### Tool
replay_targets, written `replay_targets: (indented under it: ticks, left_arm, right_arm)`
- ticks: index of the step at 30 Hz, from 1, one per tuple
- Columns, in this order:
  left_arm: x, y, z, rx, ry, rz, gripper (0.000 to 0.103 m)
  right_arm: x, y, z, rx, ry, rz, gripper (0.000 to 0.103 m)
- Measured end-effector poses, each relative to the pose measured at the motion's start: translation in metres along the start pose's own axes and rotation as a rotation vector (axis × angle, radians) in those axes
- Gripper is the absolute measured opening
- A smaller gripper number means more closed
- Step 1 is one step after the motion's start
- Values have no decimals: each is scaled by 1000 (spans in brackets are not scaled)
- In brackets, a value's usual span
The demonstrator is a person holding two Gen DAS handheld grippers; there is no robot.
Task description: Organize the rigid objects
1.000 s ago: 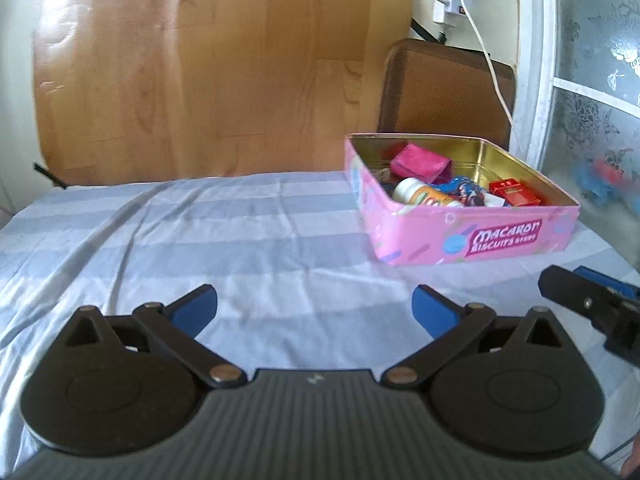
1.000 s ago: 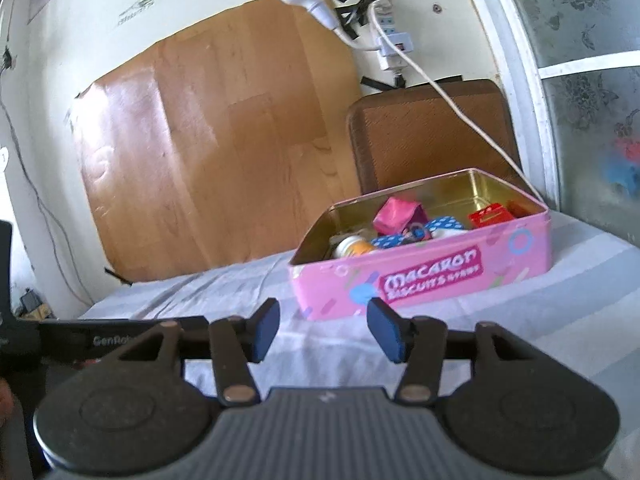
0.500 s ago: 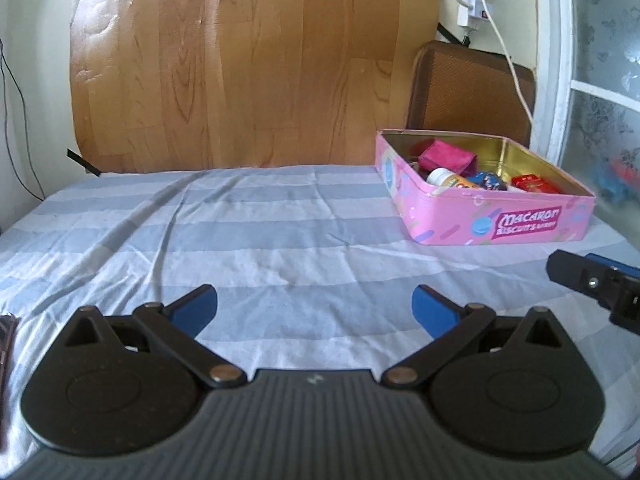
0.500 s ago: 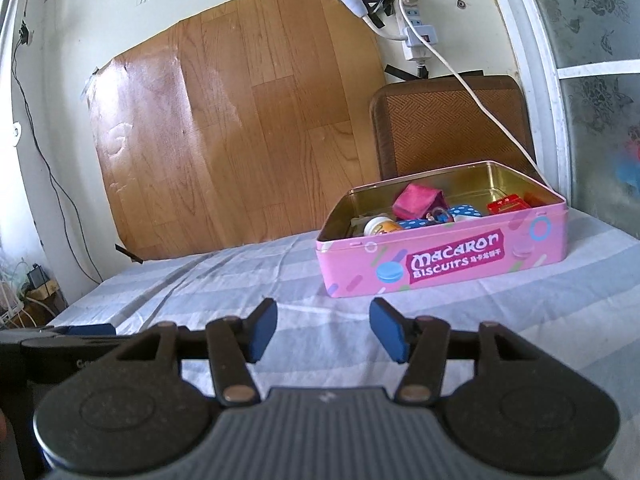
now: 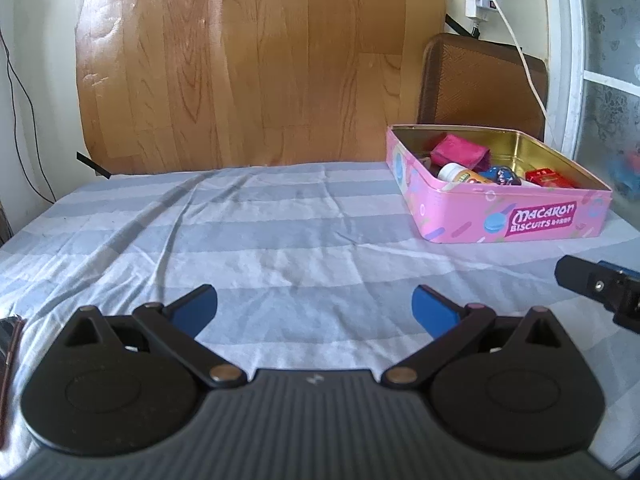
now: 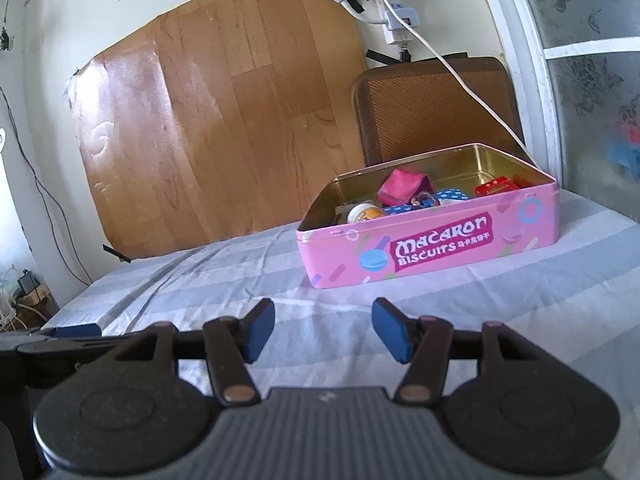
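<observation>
A pink biscuit tin stands open on the striped cloth, ahead and to the right of my left gripper. Inside lie a magenta pouch, a white-capped bottle, a blue dotted item and a red box. The left jaws stand wide open over bare cloth. My right gripper hovers short of the tin; its jaws are opening, with nothing between them. One of its fingers shows at the right edge of the left wrist view.
A brown chair back rises behind the tin. A wood-pattern sheet covers the wall. A white cable hangs from a power strip towards the chair. A dark object lies at the cloth's left edge. The cloth is wrinkled.
The right jaws have spread a little wider. The left wrist view has tilted up slightly, so more wall shows and the tin sits farther right. Nothing was taken hold of.
</observation>
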State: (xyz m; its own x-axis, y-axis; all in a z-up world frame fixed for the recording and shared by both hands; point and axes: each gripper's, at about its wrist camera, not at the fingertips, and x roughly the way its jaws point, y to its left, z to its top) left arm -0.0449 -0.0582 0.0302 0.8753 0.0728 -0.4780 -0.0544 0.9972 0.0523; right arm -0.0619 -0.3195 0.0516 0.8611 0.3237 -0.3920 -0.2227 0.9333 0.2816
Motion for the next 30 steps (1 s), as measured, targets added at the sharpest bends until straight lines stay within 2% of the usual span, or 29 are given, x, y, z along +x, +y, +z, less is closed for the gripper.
replay_targets:
  ticks: [5,14,30]
  left_arm:
    - [-1,-5,0,15,0,9,103]
    - [3,-9,-2,22,42,-24,103]
    - [3,-16,-5,24,63,-49,103]
  right_arm:
    - [2,-3,-1,14,8,-8,56]
    - [5,-8,-2,27,15,-15,58]
    - [4,-12,-4,44,13,-26,60]
